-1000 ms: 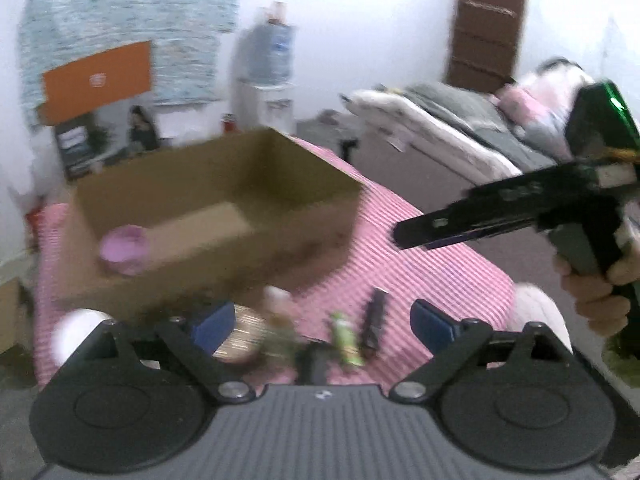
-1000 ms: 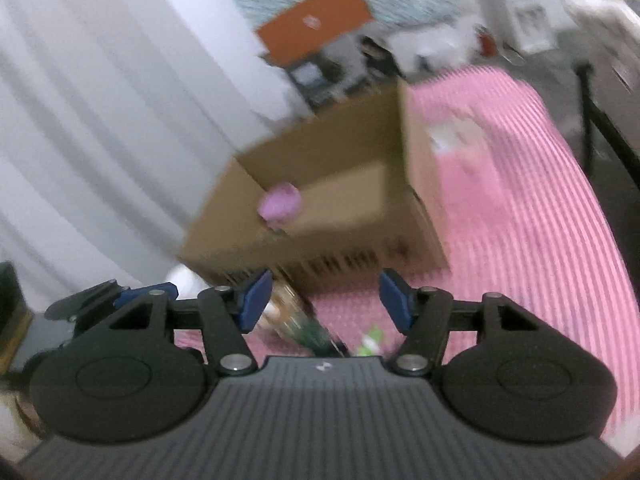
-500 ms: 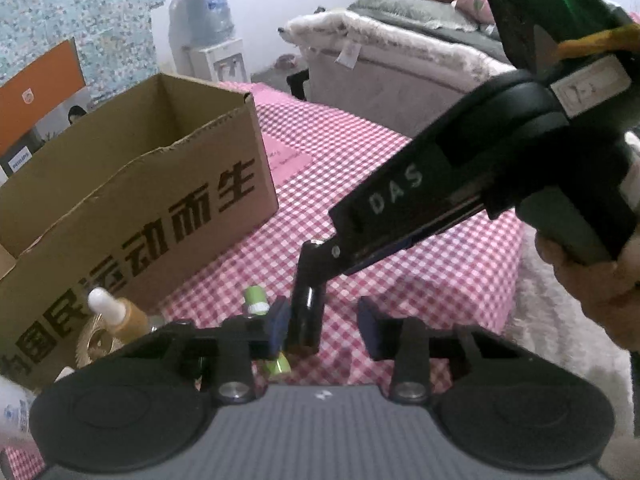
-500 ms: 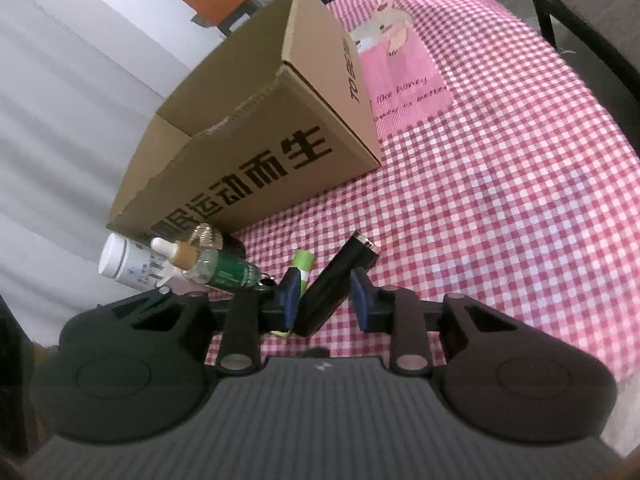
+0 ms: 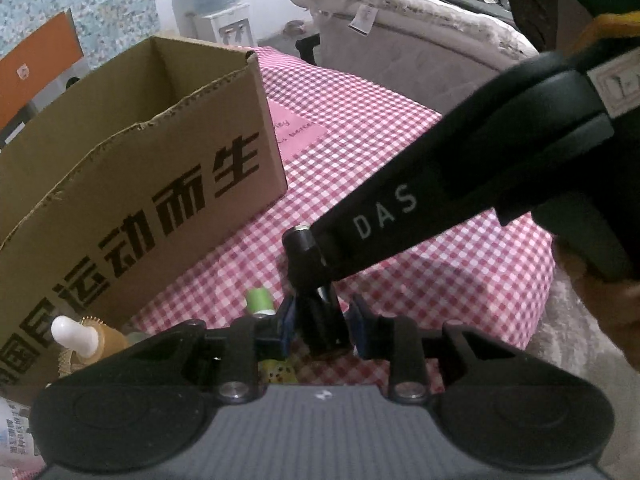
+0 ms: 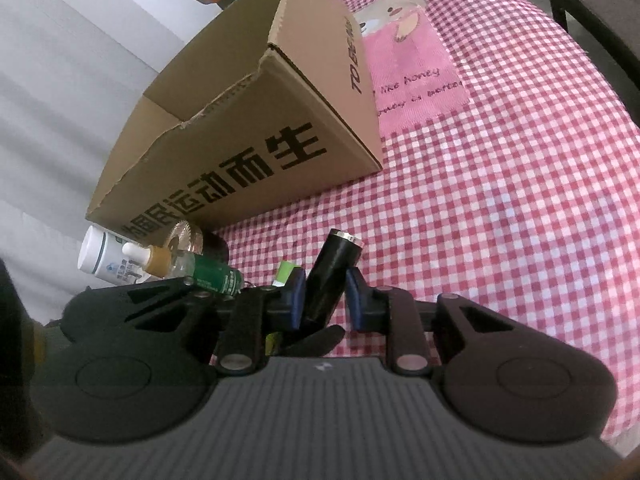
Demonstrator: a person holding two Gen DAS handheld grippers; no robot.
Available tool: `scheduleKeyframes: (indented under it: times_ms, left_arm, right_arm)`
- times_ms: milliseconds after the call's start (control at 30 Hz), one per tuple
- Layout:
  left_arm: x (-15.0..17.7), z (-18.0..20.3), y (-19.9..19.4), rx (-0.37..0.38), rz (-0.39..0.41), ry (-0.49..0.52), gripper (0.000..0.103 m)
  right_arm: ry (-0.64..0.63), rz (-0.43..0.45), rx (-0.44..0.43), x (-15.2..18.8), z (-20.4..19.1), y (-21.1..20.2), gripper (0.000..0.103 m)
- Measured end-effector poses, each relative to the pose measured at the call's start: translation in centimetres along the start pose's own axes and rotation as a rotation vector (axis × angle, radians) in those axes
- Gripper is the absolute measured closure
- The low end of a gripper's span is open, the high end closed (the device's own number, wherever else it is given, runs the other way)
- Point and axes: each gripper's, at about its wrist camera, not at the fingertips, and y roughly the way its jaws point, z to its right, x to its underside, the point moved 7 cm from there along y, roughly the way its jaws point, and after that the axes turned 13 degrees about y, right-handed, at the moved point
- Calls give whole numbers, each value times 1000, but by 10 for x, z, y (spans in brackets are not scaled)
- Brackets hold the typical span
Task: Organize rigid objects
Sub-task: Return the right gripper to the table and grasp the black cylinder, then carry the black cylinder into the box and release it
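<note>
Pink checked cloth covers the desk [image 6: 520, 184] where, near the cardboard box [image 6: 248, 120], both the left gripper [image 5: 322, 326] and right gripper [image 6: 325, 294] have just closed their jaws on one black tube [image 6: 330, 276], so pulling apart could wrench it loose.

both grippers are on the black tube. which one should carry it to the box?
Either, probably; slight lean left. Left gripper and right gripper both pinch the black tube; the cardboard box sits left of it in both wrist views, the right one reaching over from the right.
</note>
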Motion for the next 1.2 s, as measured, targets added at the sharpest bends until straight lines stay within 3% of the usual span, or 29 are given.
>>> scheduleKeyframes:
  times_ms: [400,667,1000,1200]
  left_arm:
    - [2,-16,1,32,40,-86,72]
    - [-2,-18,-35,7,131,-99,72]
    - [-20,-53,-136,-131,307,-115,72]
    - [-31,-106,-171,-176,320,-184,72]
  right_arm:
    - [-32,27,-12,-3,-7,15,80]
    - [-61,90,-26,5,-19,-16,80]
    - [-245,247,-100,1,-98,-81,80]
    - [-374,278,-172,-18,-163,-94,80]
